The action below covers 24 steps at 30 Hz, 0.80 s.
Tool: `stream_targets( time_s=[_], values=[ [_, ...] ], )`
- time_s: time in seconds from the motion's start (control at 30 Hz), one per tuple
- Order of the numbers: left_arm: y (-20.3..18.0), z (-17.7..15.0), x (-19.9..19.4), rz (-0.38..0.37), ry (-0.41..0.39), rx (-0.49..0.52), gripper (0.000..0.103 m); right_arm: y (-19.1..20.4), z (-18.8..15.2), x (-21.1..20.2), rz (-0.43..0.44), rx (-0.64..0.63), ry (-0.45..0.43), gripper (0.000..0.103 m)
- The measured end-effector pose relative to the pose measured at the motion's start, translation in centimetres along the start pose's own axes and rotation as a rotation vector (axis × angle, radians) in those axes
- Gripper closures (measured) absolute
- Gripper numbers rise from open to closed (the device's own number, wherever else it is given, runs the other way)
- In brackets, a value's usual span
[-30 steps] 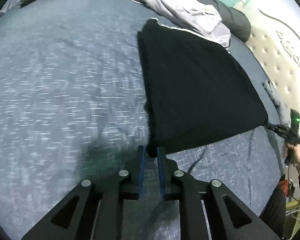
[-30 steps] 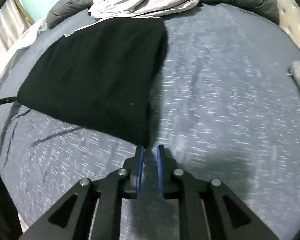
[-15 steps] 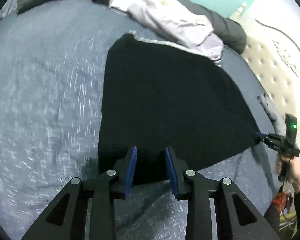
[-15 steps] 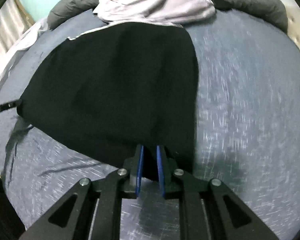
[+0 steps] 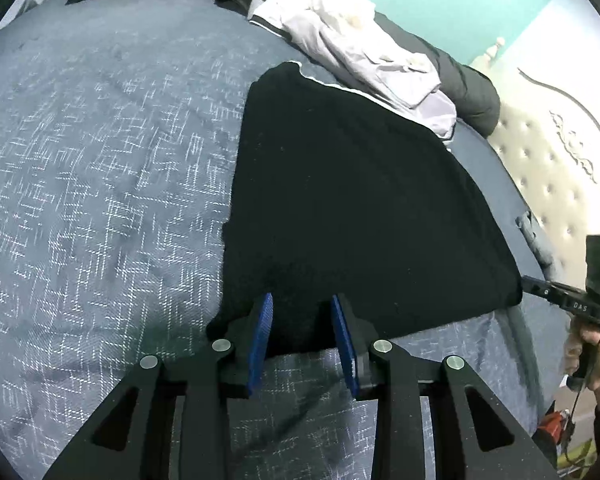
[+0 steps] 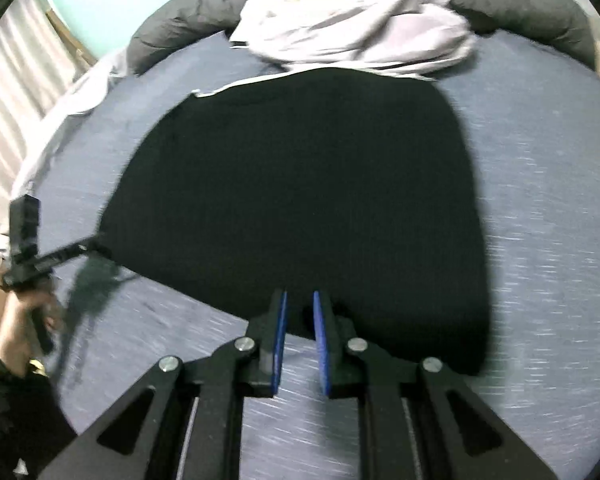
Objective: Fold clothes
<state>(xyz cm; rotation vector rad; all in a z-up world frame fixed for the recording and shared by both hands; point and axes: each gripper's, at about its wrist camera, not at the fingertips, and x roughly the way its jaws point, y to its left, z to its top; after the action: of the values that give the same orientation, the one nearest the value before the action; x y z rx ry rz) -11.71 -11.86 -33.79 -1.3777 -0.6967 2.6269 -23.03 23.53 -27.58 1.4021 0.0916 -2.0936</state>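
Note:
A black folded garment [image 5: 352, 208] lies flat on the blue-grey bedspread [image 5: 100, 184]; it also shows in the right wrist view [image 6: 300, 200]. My left gripper [image 5: 302, 304] is open, its blue pads over the garment's near edge, holding nothing. My right gripper [image 6: 299, 300] is partly open at the garment's near edge, with a narrow gap between the pads. The right gripper shows from the side in the left wrist view [image 5: 572, 300], at the garment's right corner. The left gripper shows in the right wrist view [image 6: 60, 256], at the left corner.
A heap of white and lilac clothes [image 5: 356, 52] lies just behind the black garment, also in the right wrist view [image 6: 352, 20]. A dark grey rolled duvet [image 6: 520, 4] runs along the far edge. A tufted headboard [image 5: 552, 168] stands at the right. Curtains [image 6: 16, 80] hang at the left.
Both grippers let go of the black garment's corners and opened, the left wider. The garment now lies flat and both grippers have shifted inward along its near edge.

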Motion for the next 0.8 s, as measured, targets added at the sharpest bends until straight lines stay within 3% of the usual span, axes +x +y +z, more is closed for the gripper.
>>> stream_targets(
  time_s=[0.17,0.3,0.63,0.8],
  values=[
    [-0.2,-0.2,0.0,0.006,0.000,0.025,0.069,4.9,1.3,3.4,0.056,0.033,-0.004,0.090],
    [-0.3,-0.3,0.3,0.007,0.007,0.043,0.069,7.3,1.2,5.1,0.020,0.030,0.005,0.090],
    [-0.6,-0.2,0.7,0.004,0.024,0.069,0.064,8.8,-0.8,7.6,-0.094,0.049,0.030,0.090],
    [-0.4,-0.5,0.6,-0.011,0.027,0.068,0.063,9.0,0.0,7.8,-0.115,0.051,0.031,0.090]
  ],
)
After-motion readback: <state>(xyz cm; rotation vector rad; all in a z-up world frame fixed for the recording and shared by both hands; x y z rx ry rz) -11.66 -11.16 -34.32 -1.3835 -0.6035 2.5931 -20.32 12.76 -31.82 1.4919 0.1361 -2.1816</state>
